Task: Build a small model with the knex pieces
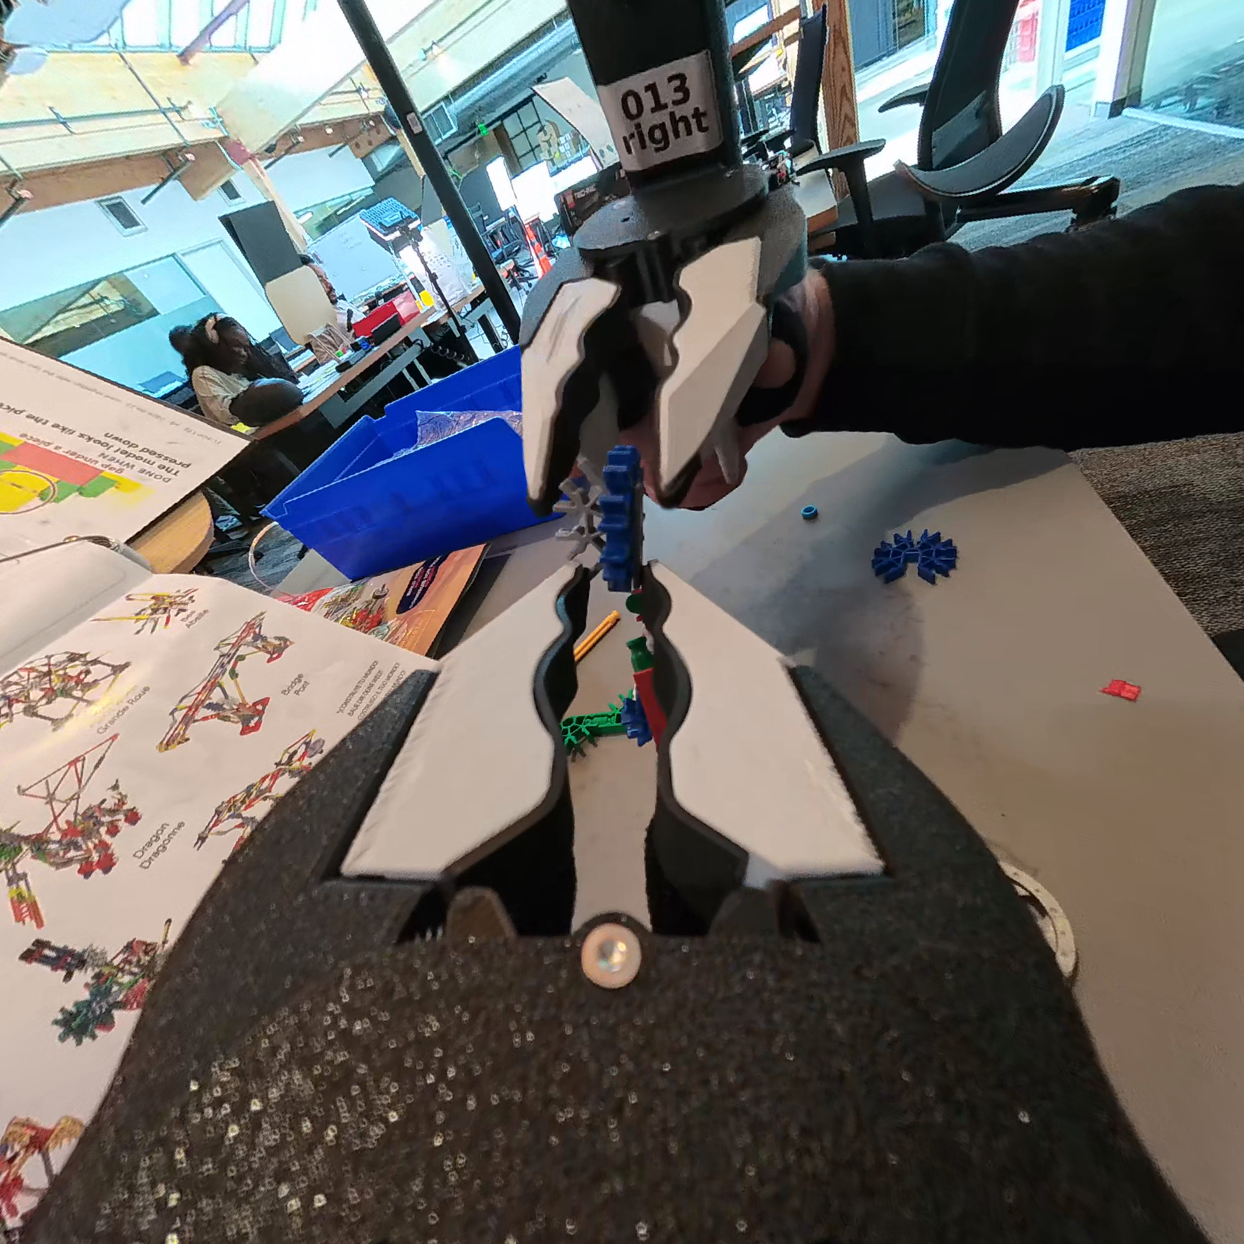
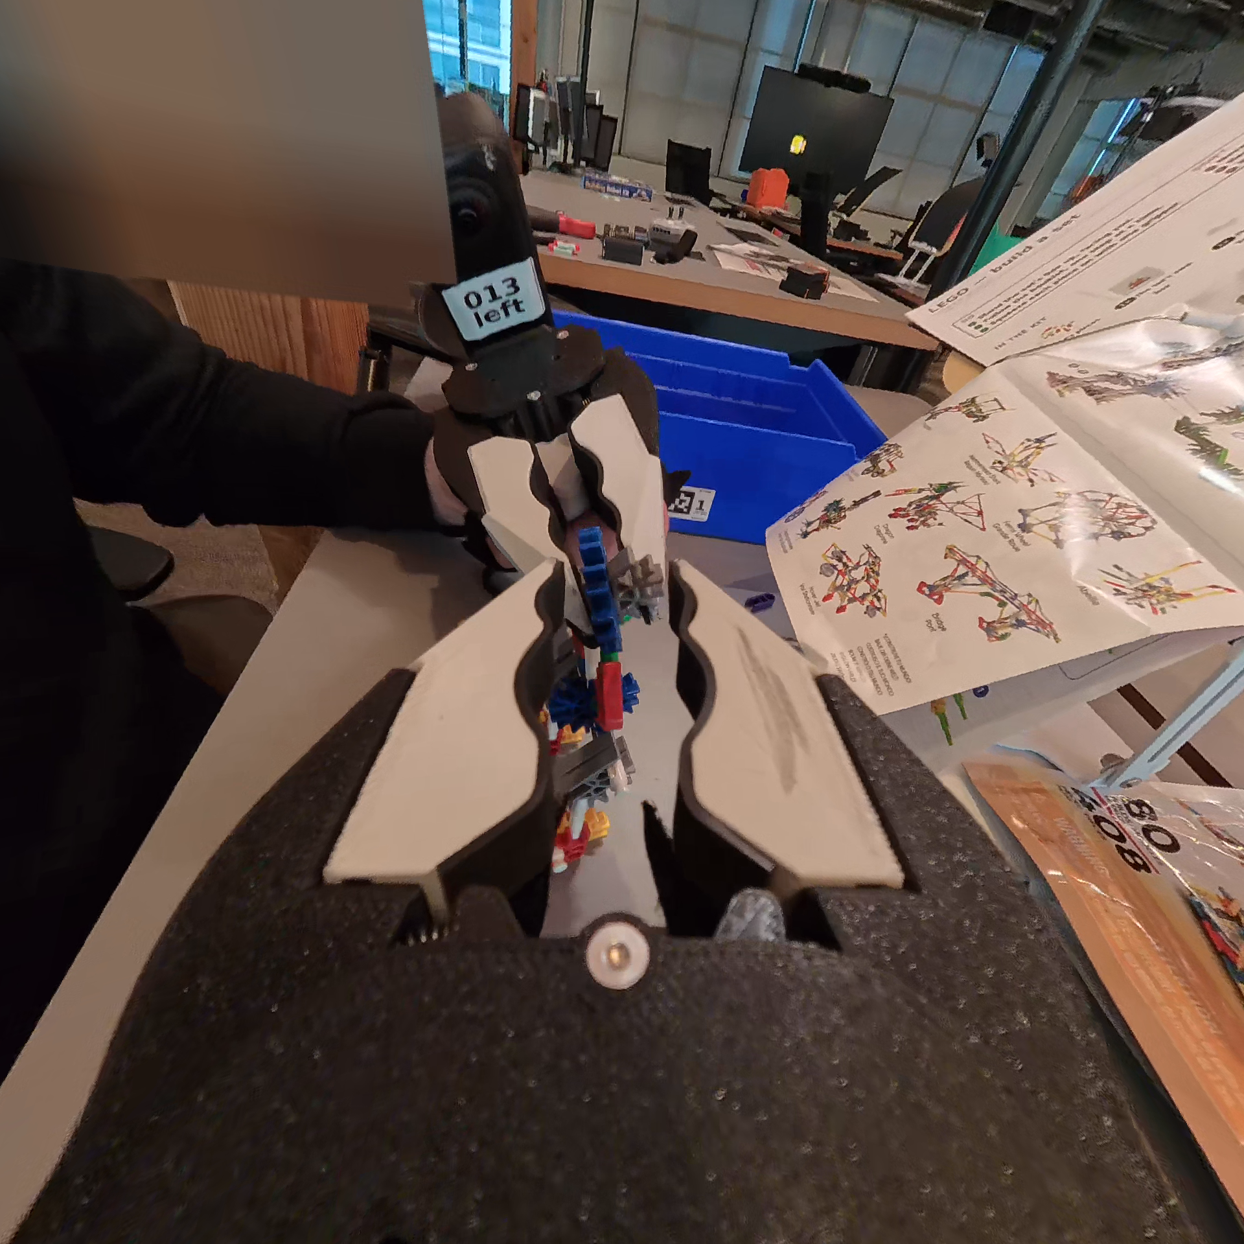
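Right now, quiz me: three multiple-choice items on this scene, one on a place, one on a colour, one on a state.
1. Where does the loose pair of blue connectors lie?
A. in the blue bin
B. on the grey table
C. on the instruction sheet

2. What colour is the snowflake connector next to the held blue connector?
A. yellow
B. orange
C. grey

3. How is the left gripper?
A. shut on the blue connector
B. wide open, empty
C. lying on the table

Key:
1 B: the pair of blue connectors rests on the bare table.
2 C: the snowflake connector is grey.
3 A: the left gripper has its tips closed around the held blue connector.
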Motion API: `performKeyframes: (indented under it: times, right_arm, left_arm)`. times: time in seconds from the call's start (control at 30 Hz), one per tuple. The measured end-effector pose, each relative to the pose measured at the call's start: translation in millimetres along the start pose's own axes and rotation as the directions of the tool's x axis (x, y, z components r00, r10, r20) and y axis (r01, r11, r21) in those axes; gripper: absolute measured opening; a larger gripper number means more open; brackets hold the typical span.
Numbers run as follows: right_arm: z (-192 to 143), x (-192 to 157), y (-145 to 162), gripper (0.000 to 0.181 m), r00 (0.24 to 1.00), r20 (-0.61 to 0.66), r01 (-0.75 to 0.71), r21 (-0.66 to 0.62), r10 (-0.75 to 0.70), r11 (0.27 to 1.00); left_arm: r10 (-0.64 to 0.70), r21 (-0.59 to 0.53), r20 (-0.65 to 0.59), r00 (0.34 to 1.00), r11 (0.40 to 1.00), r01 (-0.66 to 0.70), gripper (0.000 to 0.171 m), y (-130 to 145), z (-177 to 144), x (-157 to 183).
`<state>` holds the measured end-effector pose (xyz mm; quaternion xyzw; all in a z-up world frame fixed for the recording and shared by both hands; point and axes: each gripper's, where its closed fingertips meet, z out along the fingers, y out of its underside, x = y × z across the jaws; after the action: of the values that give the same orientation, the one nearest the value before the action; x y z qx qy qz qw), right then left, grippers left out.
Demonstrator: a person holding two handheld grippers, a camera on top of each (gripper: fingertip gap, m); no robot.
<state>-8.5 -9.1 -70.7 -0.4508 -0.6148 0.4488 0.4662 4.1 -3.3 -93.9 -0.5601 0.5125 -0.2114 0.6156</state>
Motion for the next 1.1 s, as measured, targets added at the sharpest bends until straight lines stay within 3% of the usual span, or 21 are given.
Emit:
performKeyframes:
  times: [0.23,0.43,0.63,0.73,1.1]
  right_arm:
    - [9,2,7,0.024,1.000,0.019,0.026,-0.096,-0.025,0.995]
    - [10,16,9,0.024,0.989,0.062,-0.128,-0.095,0.134,0.987]
    - [16,18,16,0.024,0.937,0.143,-0.304,-0.123,0.320,0.945]
    - [21,15,22,0.024,0.916,0.166,-0.342,-0.158,0.366,0.926]
    - [24,14,17,0.024,0.902,0.186,-0.369,-0.135,0.389,0.920]
  left_arm:
    - [-0.022,-0.022,-0.007,1.000,1.000,0.022,0.016,4,1,-1]
    - [-0.061,-0.130,-0.031,0.998,0.990,0.057,0.037,22,-4,-3]
    - [-0.086,-0.185,-0.066,0.994,0.980,0.073,0.029,33,-2,3]
    - [-0.095,-0.200,-0.082,0.992,0.977,0.077,0.016,36,0,7]
    - [-0.137,-0.184,-0.101,0.985,0.976,0.117,0.012,37,0,7]
